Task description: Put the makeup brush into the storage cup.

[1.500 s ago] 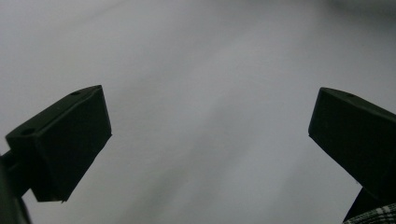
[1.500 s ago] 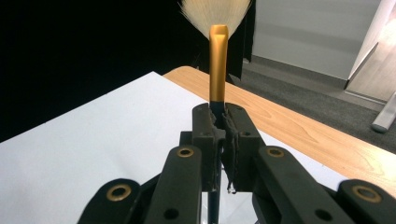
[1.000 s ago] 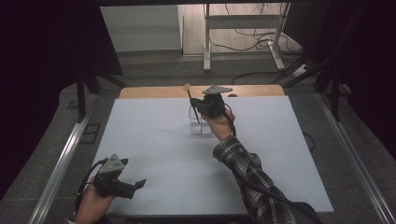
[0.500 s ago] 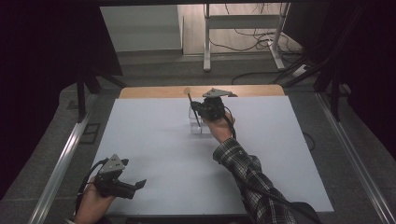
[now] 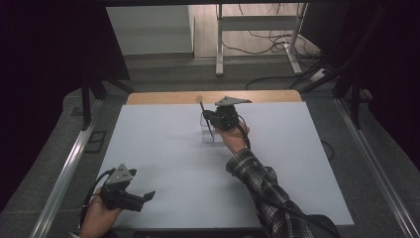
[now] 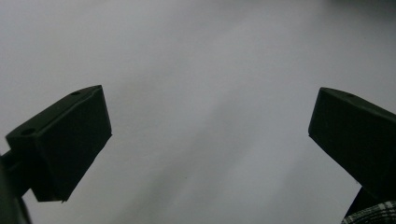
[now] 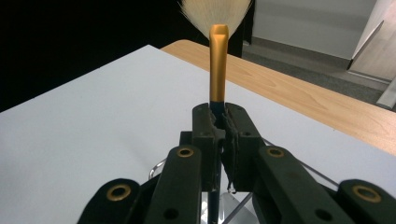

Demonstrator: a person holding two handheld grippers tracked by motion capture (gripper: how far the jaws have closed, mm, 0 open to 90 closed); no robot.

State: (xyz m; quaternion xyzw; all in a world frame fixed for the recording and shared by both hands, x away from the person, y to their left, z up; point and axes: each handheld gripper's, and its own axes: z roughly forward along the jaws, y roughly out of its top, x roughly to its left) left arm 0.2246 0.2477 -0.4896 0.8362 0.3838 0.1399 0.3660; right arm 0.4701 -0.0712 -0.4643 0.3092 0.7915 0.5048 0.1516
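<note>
A makeup brush (image 5: 203, 110) with a gold ferrule (image 7: 218, 60) and pale fanned bristles stands nearly upright, bristles up. My right gripper (image 5: 212, 118) is shut on its dark handle just below the ferrule, pads (image 7: 205, 128) pressed against it from both sides. The brush's lower end reaches down into a small clear holder (image 5: 210, 135) on the white tabletop (image 5: 163, 148), far centre. The holder's rim (image 7: 161, 168) shows under the jaws. At the near left corner my left gripper (image 5: 145, 200) hovers low over the bare table, open with nothing between its fingers (image 6: 70, 140).
A wooden strip (image 5: 158, 97) runs along the table's far edge. Metal rails (image 5: 69, 168) flank both sides. Beyond the table stand a white frame (image 5: 257, 22) and loose floor cables. A plaid sleeve (image 5: 262, 183) crosses the near right of the table.
</note>
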